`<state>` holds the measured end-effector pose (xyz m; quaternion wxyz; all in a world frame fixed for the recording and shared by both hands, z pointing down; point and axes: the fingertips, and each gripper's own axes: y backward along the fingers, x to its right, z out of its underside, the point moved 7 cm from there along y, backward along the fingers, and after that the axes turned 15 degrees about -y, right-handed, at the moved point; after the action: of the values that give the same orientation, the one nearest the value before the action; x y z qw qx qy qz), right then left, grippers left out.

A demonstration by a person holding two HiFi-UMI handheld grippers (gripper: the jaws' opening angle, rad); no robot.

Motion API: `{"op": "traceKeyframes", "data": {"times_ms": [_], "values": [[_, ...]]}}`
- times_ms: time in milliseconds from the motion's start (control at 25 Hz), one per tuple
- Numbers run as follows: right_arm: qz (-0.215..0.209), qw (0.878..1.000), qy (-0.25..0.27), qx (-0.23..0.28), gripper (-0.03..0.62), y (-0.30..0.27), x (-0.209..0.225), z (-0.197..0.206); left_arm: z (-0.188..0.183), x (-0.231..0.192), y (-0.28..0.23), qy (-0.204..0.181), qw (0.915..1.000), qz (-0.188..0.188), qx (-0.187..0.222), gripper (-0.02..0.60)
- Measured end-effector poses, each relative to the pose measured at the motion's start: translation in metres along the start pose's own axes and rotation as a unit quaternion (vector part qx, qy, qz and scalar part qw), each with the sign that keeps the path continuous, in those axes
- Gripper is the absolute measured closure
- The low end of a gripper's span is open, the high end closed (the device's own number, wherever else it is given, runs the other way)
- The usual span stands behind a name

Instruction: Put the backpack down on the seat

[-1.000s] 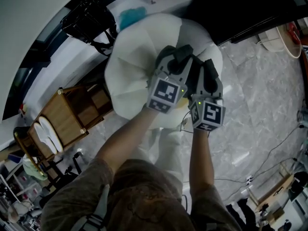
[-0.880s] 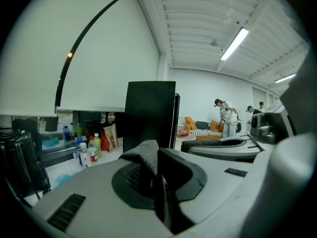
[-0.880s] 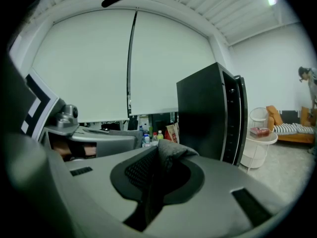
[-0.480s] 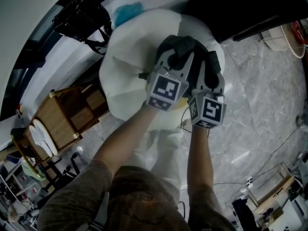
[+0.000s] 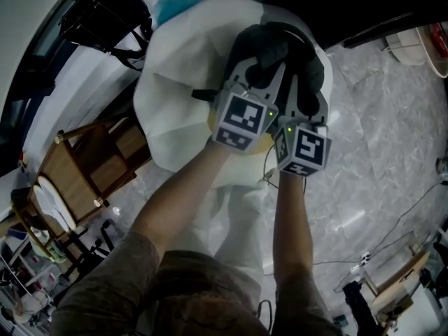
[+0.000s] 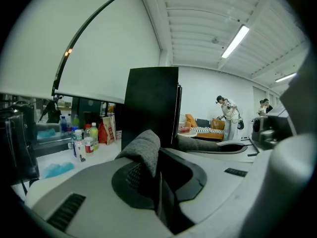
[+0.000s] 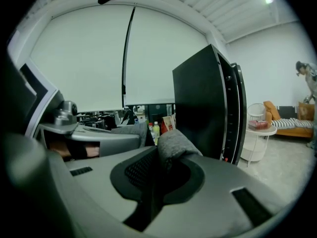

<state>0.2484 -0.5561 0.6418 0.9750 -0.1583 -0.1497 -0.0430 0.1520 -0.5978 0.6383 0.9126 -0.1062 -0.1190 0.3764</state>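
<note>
Brown shirt (image 5: 203, 285); 2 grey grippers (image 5: 266, 60) (image 5: 305, 75), black-and-white marker cubes (image 5: 243, 121) (image 5: 302, 149)

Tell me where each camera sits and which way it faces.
Head view: on the person's head, steeply down onto backpack, white seat, both forearms, left gripper, right gripper.
Left gripper view: on the left gripper, along its fingers shut on backpack fabric, toward bottles and black cabinet; right gripper at right.
Right gripper view: on the right gripper, fingers shut on backpack fabric; left gripper at left.
Both gripper views share cabinet and bottles.
</note>
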Motion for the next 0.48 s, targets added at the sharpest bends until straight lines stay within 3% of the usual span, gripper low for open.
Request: {"op": "traceKeyframes", "data": {"times_ms": [480], "values": [[0.01,1.0,0.004,-0.019,0.56,-0.024,0.025,0.048,0.059,0.011,-0.022,0.004,0.9995,0.015,-0.026,0.549]]}}
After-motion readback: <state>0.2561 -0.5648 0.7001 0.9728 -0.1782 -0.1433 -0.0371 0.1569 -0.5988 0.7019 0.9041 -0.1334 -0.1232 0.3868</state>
